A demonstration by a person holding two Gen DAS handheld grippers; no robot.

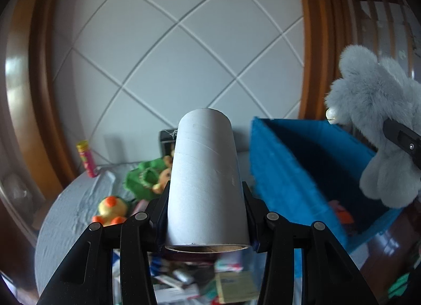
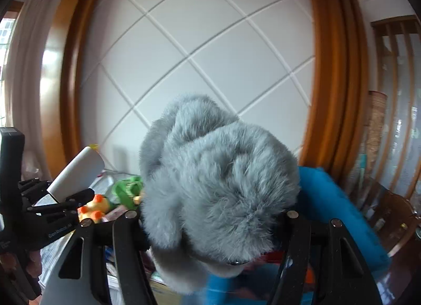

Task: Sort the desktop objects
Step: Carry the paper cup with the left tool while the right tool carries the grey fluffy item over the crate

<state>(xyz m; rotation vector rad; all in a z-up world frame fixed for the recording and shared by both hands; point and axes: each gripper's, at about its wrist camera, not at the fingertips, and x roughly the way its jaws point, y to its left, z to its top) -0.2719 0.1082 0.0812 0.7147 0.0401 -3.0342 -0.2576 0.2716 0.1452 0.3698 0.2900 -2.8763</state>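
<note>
We have two things in the air at once. The left gripper is pinching a grey cardboard tube across its lower body, the open end toward the camera and the far end tipped up toward twelve o'clock. We judge the tube light and stiff but hollow, so a hard squeeze would dent it (the smooth wall could also slide in the pads); holding low around the full width, as now, looks sound. The right gripper is closed on a grey plush toy, which bulges over the jaws and hides their tips. It reads as soft, light and springy, so the grip should sink deep into the body and not catch fur only. In the left wrist view the toy hangs at three o'clock, above the blue fabric bin, which already holds something orange. A yellow duck plush and a green plush lie on the table at eight o'clock.
</note>
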